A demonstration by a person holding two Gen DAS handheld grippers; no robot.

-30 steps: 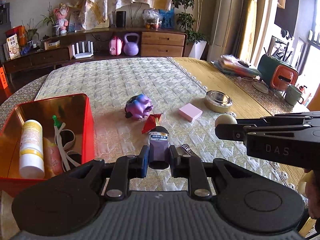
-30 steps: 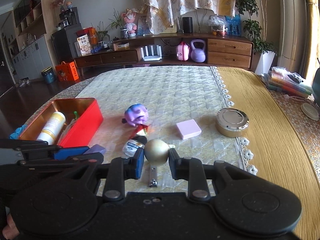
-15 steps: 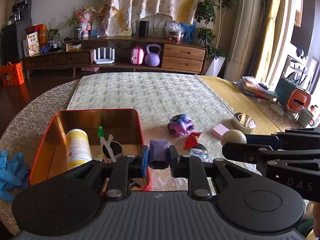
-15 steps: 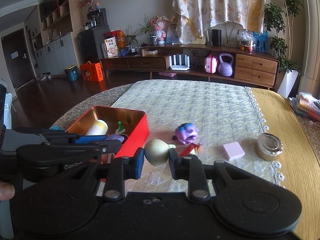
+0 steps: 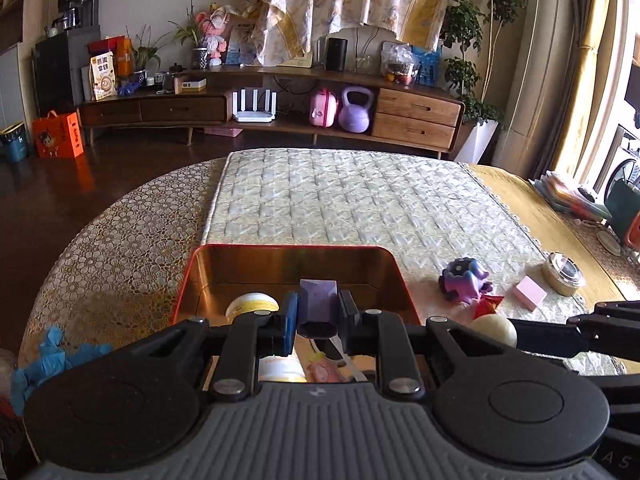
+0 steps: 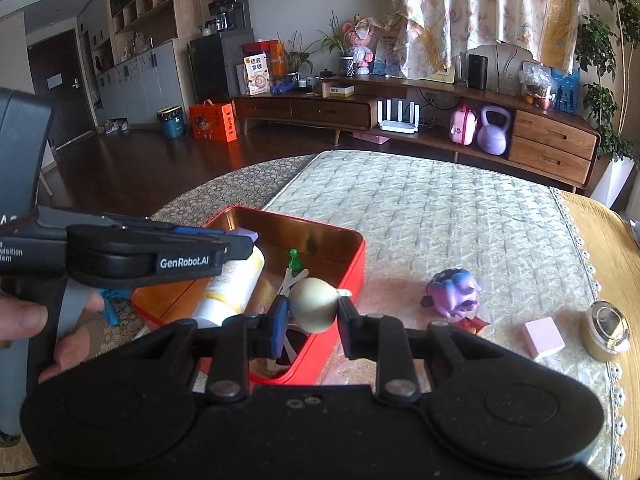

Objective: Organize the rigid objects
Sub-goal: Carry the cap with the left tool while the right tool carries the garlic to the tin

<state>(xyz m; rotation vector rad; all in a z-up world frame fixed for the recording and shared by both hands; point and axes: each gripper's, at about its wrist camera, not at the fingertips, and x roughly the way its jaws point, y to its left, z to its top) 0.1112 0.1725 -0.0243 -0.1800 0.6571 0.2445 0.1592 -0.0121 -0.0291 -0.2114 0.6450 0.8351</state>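
My left gripper (image 5: pixel 318 316) is shut on a small purple block (image 5: pixel 318 306) and hangs over the red tin box (image 5: pixel 292 250). My right gripper (image 6: pixel 313 312) is shut on a cream ball (image 6: pixel 314 306), above the box's near right corner (image 6: pixel 356 276). Inside the box lie a white bottle with a yellow band (image 6: pixel 234 288), a green-tipped piece (image 6: pixel 294 258) and white straps. In the left wrist view the ball (image 5: pixel 494 330) and the right gripper's fingers come in from the right. The left gripper (image 6: pixel 240 246) crosses the right wrist view from the left.
On the quilted mat (image 5: pixel 360 200) to the right of the box lie a purple toy (image 5: pixel 464 284), a red wrapper (image 5: pixel 486 304), a pink block (image 5: pixel 530 298) and a round metal tin (image 5: pixel 562 278). Blue gloves (image 5: pixel 44 360) lie at the table's left edge. A hand (image 6: pixel 48 320) holds the left gripper.
Both grippers have swung left, from the loose items on the mat to over the red box, each still shut on its object.
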